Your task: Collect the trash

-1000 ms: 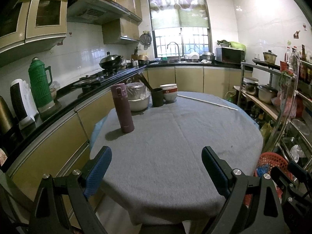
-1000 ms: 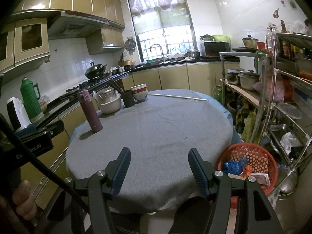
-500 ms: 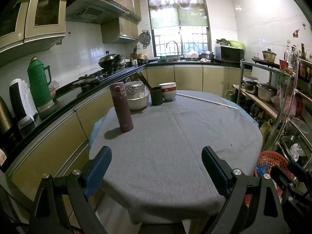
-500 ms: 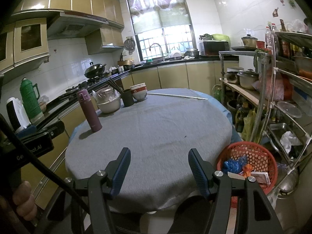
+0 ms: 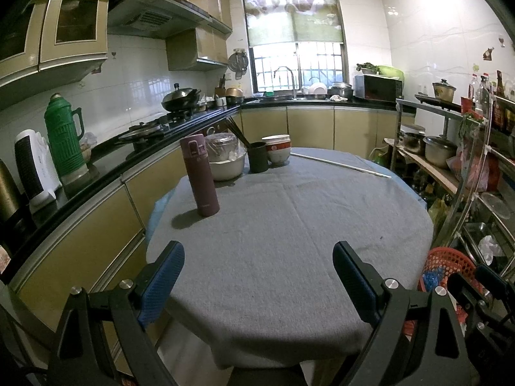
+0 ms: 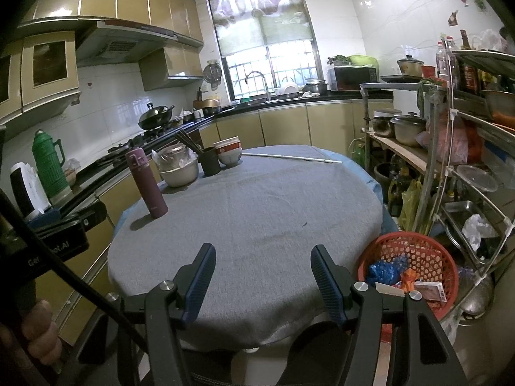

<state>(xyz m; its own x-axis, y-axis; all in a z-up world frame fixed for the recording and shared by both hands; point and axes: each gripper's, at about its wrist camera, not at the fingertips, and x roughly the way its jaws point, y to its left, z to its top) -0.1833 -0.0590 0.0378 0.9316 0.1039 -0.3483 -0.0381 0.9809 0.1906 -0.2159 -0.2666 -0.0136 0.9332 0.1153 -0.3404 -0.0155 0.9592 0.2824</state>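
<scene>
A red mesh basket (image 6: pixel 415 244) stands low at the table's right side and holds blue and orange wrappers (image 6: pixel 384 268) and a small red-and-white box (image 6: pixel 429 291). It also shows in the left wrist view (image 5: pixel 450 259). My left gripper (image 5: pixel 257 276) is open and empty over the near edge of the round grey-clothed table (image 5: pixel 289 241). My right gripper (image 6: pixel 262 281) is open and empty over the same edge, left of the basket. No loose trash shows on the cloth.
A purple flask (image 5: pixel 199 175), a white bowl with a bagged pot (image 5: pixel 225 164), a dark cup with chopsticks (image 5: pixel 257 160), stacked bowls (image 5: pixel 278 151) and a long thin rod (image 5: pixel 341 165) sit at the table's far side. Counter at left, metal rack (image 6: pixel 466 167) at right.
Both views have shifted very slightly; the table and its objects keep their places. Both grippers stay open and empty.
</scene>
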